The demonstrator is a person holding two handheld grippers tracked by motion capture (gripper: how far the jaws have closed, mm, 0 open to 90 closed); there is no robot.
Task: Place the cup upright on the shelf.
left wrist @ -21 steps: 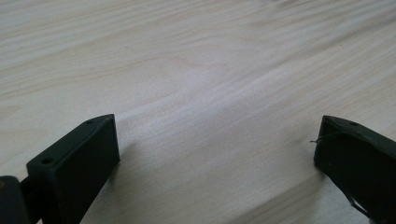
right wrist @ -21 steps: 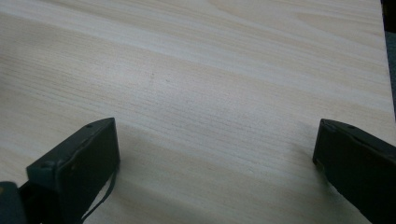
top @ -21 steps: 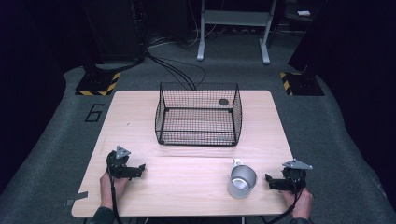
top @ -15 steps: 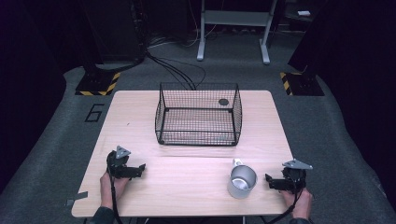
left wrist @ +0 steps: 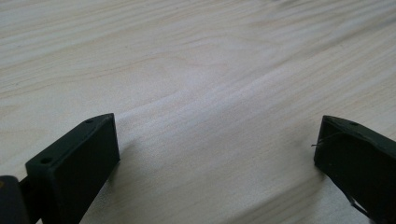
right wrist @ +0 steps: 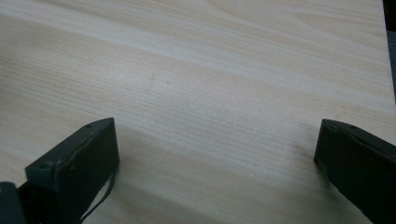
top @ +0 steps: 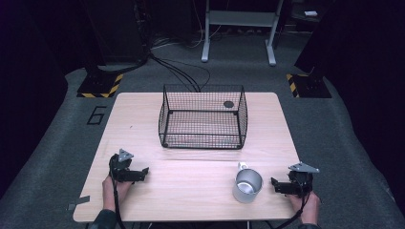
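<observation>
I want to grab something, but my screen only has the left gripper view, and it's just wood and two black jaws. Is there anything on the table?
Observer: Yes. The high view shows a metal mug standing upright near the front edge, just beside the right gripper.
Operator: Is that gripper holding it?
Observer: No. Its jaws are open and apart from the mug, with bare wood between them.
Operator: Anything else out there?
Observer: A black wire basket sits farther back, about mid-width on the table. A small dark round spot shows near its far right corner. I cannot tell what it is.
</observation>
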